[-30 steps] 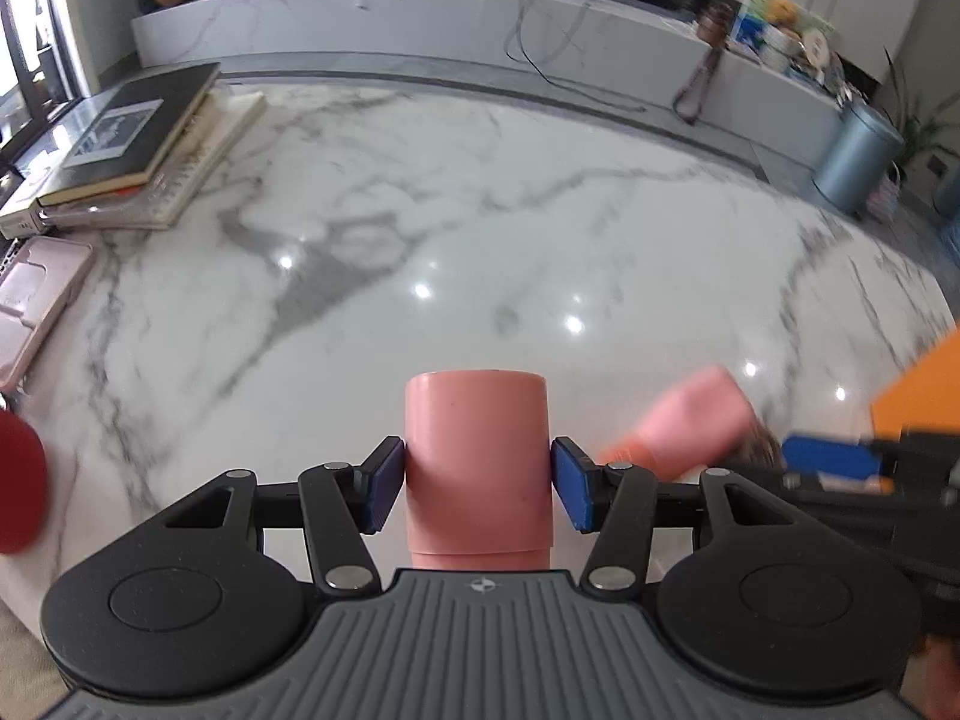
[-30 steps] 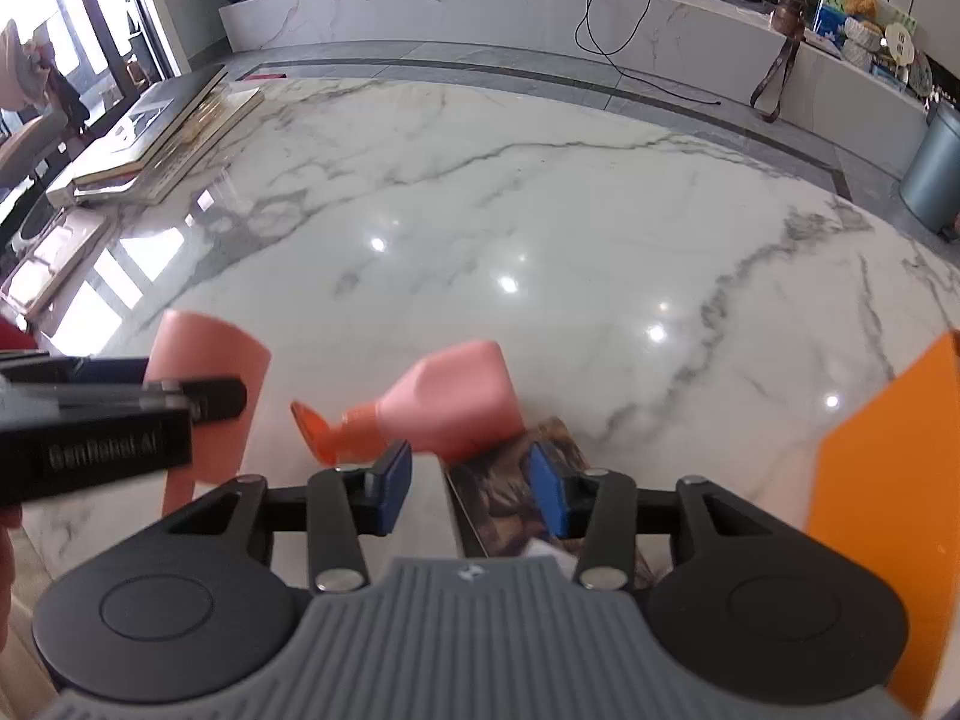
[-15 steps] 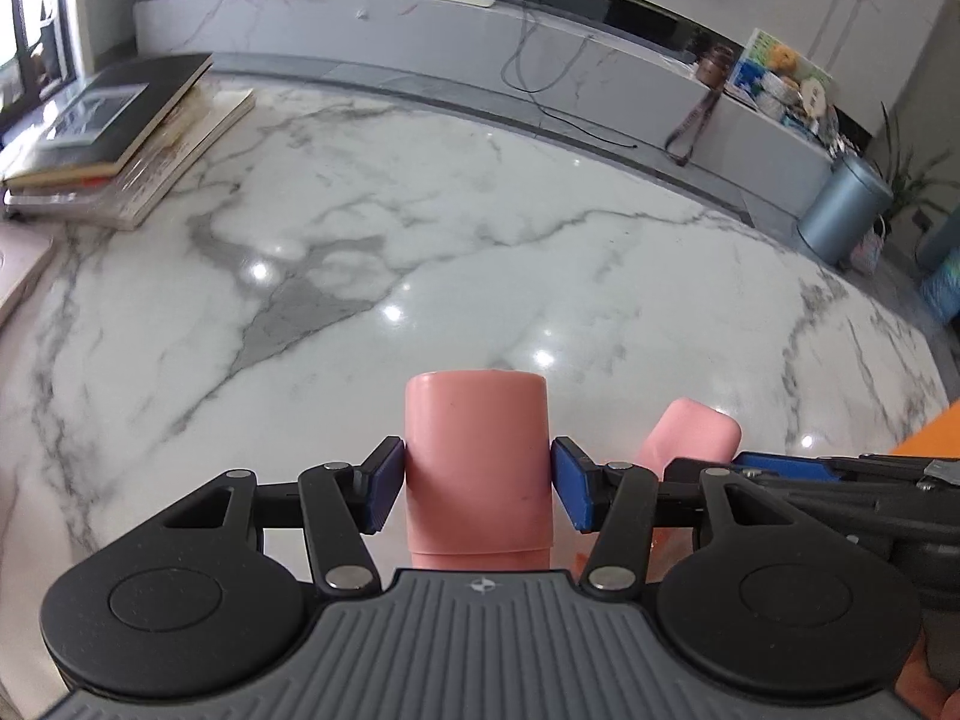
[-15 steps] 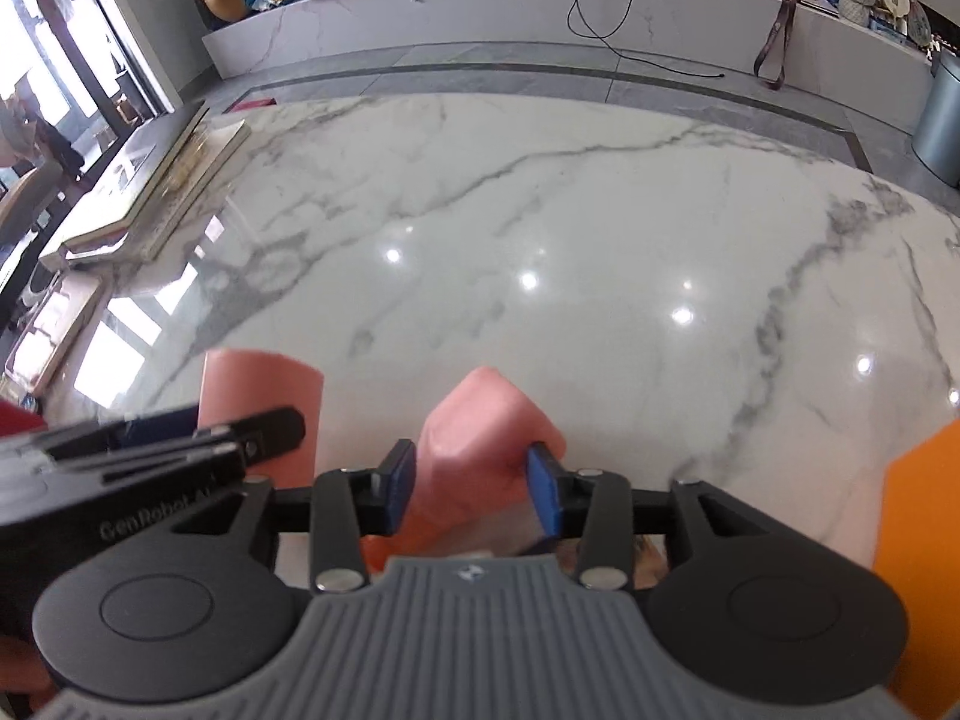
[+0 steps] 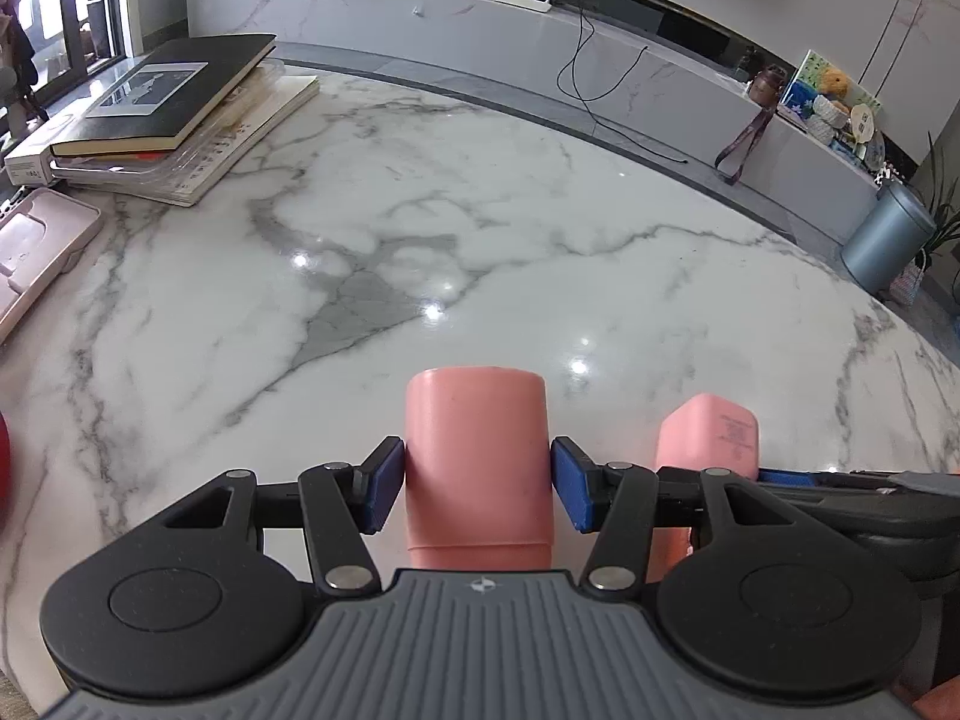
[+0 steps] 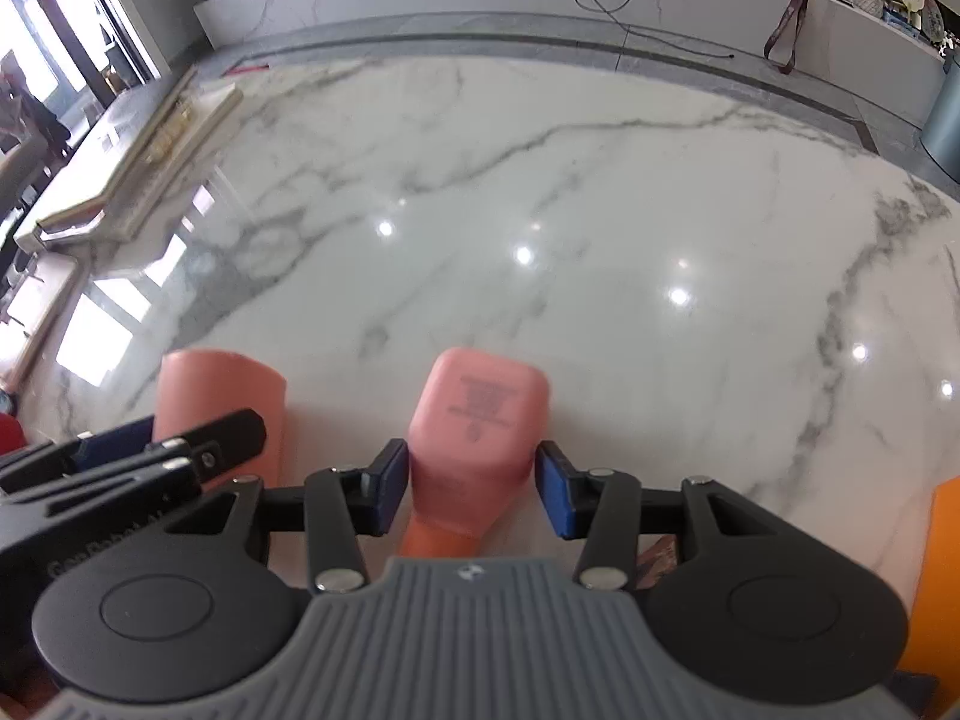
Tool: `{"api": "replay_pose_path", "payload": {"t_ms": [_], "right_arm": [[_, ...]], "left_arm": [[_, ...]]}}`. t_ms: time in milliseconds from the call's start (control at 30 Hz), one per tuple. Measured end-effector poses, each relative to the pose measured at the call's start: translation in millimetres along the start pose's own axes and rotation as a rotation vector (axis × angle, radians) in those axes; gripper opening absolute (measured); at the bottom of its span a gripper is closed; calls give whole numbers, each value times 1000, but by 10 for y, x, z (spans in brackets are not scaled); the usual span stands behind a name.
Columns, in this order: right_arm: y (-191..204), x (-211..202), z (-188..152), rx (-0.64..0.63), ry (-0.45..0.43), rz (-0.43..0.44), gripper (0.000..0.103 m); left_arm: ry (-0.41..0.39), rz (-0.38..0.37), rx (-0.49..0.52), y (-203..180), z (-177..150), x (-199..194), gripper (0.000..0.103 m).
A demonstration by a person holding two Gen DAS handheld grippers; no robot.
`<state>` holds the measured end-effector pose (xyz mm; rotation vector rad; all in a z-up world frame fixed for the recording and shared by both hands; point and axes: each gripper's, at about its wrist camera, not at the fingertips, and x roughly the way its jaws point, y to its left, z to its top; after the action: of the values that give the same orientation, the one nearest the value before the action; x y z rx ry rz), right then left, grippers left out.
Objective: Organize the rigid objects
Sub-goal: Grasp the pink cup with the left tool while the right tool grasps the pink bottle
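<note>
Two pink things going: my left gripper (image 5: 478, 483) is clamped on the cup (image 5: 477, 456). My right gripper (image 6: 474, 489) has just been opening around the bottle (image 6: 477, 426), pads barely off its sides.

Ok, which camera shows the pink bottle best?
Right wrist: the bottle sits centred between that gripper's jaws, printed base facing the camera. The left wrist view catches only its base end, the rest hidden behind gripper parts.

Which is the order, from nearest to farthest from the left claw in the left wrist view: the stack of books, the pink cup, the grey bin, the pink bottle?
1. Pink cup, between the pads of the left claw.
2. Pink bottle, just to the right.
3. Stack of books, far left on the marble table.
4. Grey bin, on the floor beyond the table's right edge.
</note>
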<state>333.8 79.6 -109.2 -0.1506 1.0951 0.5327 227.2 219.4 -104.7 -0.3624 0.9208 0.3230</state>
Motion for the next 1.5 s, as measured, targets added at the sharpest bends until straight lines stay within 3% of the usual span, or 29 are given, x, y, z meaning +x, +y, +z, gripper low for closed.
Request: {"api": "replay_pose_path", "payload": {"t_ms": [400, 567, 800, 1167, 1500], "right_arm": [[-25, -80, -27, -5, -22, 8, 44], [-53, -256, -31, -12, -49, 13, 44], [-88, -536, -91, -11, -80, 30, 43], [-196, -1006, -319, 4, -118, 31, 43], [-510, -1509, -813, 51, -140, 12, 43]], "left_arm": [[-24, 0, 35, -9, -30, 4, 61], [-19, -70, -13, 50, -33, -35, 61], [-41, -98, -17, 5, -62, -213, 61], [-91, -73, -4, -105, -99, -635, 61], [-42, -155, 84, -500, -353, -1023, 61]]}}
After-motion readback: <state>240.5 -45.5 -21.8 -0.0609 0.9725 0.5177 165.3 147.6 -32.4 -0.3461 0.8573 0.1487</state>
